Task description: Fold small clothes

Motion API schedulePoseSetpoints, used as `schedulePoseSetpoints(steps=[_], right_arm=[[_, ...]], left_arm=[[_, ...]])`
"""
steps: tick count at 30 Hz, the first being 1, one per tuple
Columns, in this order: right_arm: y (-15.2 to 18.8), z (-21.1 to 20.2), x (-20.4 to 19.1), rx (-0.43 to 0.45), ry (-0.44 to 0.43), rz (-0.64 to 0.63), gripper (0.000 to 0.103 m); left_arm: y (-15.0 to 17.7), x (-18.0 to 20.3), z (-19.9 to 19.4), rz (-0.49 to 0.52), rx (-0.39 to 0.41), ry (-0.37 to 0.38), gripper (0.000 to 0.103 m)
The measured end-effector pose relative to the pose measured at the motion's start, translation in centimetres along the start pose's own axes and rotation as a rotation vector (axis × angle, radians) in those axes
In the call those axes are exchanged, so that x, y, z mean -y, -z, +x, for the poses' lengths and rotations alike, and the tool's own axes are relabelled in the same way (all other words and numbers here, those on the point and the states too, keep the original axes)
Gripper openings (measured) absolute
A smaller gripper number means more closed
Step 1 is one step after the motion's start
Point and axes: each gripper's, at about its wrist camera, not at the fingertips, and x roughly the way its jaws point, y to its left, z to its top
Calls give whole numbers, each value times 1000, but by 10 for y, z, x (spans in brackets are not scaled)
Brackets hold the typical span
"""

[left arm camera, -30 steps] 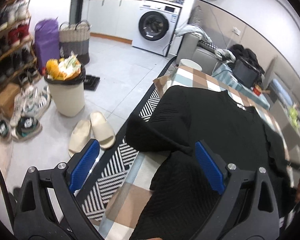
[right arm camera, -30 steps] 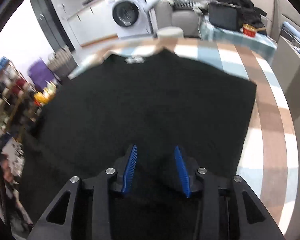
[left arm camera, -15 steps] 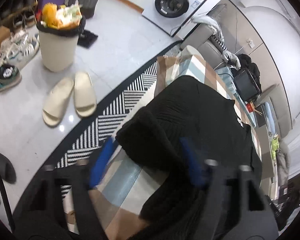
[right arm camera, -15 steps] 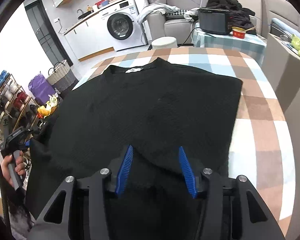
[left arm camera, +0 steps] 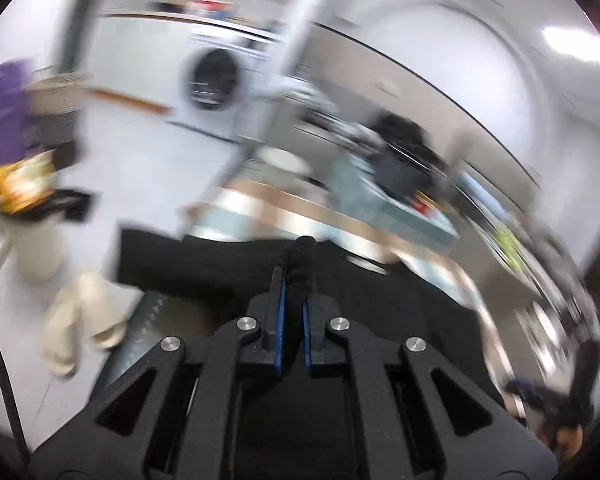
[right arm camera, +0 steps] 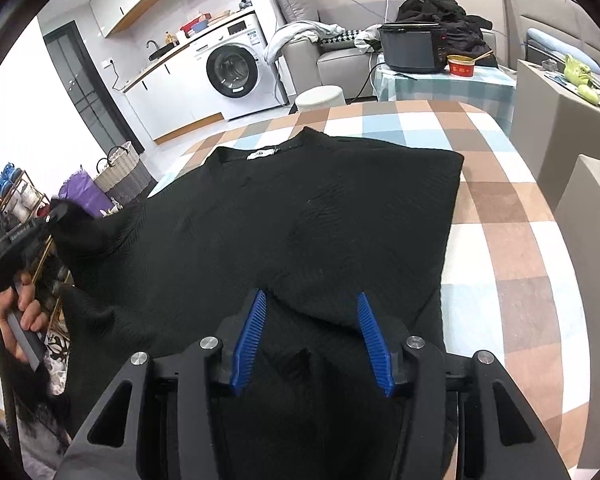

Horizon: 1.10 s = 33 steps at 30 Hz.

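Nearest the right wrist camera, the right gripper (right arm camera: 309, 316) has its blue fingers (right arm camera: 249, 336) apart, straddling a raised fold at the near hem of the black sweater (right arm camera: 300, 216); whether the pads press the cloth cannot be told. The sweater lies spread across the checked table (right arm camera: 512, 240), its hem at the near edge, its collar and label toward the far edge, its right side folded in to a straight line well short of the table's right edge. At the table's left edge the left gripper (left arm camera: 294, 300) is clamped on the sweater's sleeve, a bunched tuft of knit standing up between the closed pads, lifted clear of the tabletop. Beyond the table stands a washing machine (right arm camera: 236, 68).
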Motion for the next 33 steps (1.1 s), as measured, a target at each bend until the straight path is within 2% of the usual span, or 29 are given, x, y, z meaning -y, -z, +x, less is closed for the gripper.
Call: schedulePoseSetpoints(steps=[1,3,5,6,7,8,10,14,17,20,23,24,27,29,30,31,32,33], right_arm=[[1,-2,0,3,2,0,49],[4,-6,2,3,14,3,49],[7,-7,5,0,23,8,49],[9,-8,6,-1,24,11,49],[10,-8,8,-2,25,14,51],[10,-8,9,-3,28,18,52],[10,-5,11,-6,29,22,53],[8,1,10,-9,12,30,53],[9,3,9,-12,2,34,53],[11,0,11,-13,8,41,53],[13,-4,16,-8,23,60,54],[14,-5,18,-7,24,70,54],[16,-6,21,-4,22,80,55],[18,-6,23,-8,20,85,55],[18,-5,23,-10,18,85,55],[18,-5,24,-11,16,84,55],[19,-6,25,-12,17,84,55],[20,-7,26,-11,21,85,55]], left_arm=[[6,22,15,56,-62,46,4],[23,43,34,115,-161,79,9],[39,47,44,136,-239,96,34],[44,44,42,127,-242,96,42],[48,40,40,115,-233,92,55],[52,32,35,89,-215,77,63],[52,16,30,36,-204,44,67],[40,-16,38,-68,-200,-29,67],[21,-38,65,-129,-218,-105,67],[5,-57,83,-173,-261,-98,67],[2,-44,104,-125,-273,-106,67],[1,-33,113,-79,-280,-136,67],[4,-9,143,38,-294,-293,67],[14,-1,164,93,-340,-393,66],[16,-2,175,103,-367,-439,64],[21,-6,180,95,-385,-452,59],[26,-12,180,81,-395,-454,50],[27,-16,180,73,-391,-450,48]])
